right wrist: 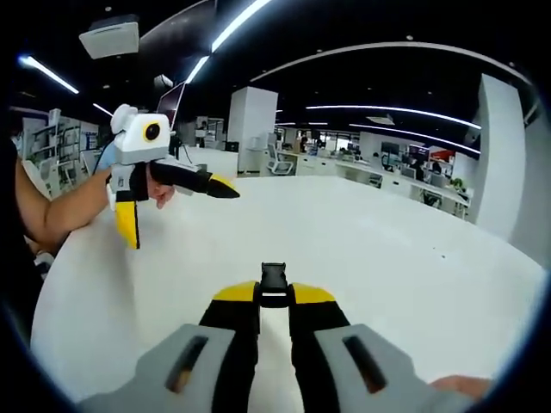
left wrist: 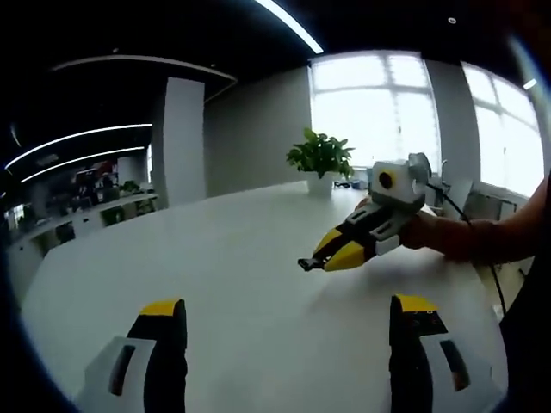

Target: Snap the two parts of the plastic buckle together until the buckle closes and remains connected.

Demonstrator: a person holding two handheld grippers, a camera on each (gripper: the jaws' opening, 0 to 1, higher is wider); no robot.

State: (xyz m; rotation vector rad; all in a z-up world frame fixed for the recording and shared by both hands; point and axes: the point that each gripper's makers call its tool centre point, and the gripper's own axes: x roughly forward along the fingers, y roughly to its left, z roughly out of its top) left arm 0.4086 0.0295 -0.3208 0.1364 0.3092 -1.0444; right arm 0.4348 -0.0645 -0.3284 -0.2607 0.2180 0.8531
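1. Nearest in the right gripper view, the right gripper (right wrist: 275,297) has its jaws pressed together on a small black buckle part (right wrist: 274,285), which sticks out past the yellow tips above the white table (right wrist: 413,258). Only a short length seems to be pinched, so a sideways push during mating could twist it or pop it out.

2. Nearest in the left gripper view, the left gripper (left wrist: 288,318) has its jaws spread wide with nothing between them, low over the table. With this gripper empty, the second half of the buckle has no holder; I cannot find that half on the table, so it may lie outside both pictures, and that alone could break the rule of keeping everything visible.

3. Further across the table in the left gripper view, the right gripper comes in from the right with the black part at its tip, held clear of the tabletop. In the right gripper view the left gripper hangs at the left, off the table's edge, its jaws apart and tipped at an odd angle.

4. Farthest, at the table's back edge, stands a potted plant (left wrist: 320,159). It is well apart from both grippers and poses little risk.

5. Likely trouble is misalignment, since the two tools point different ways.
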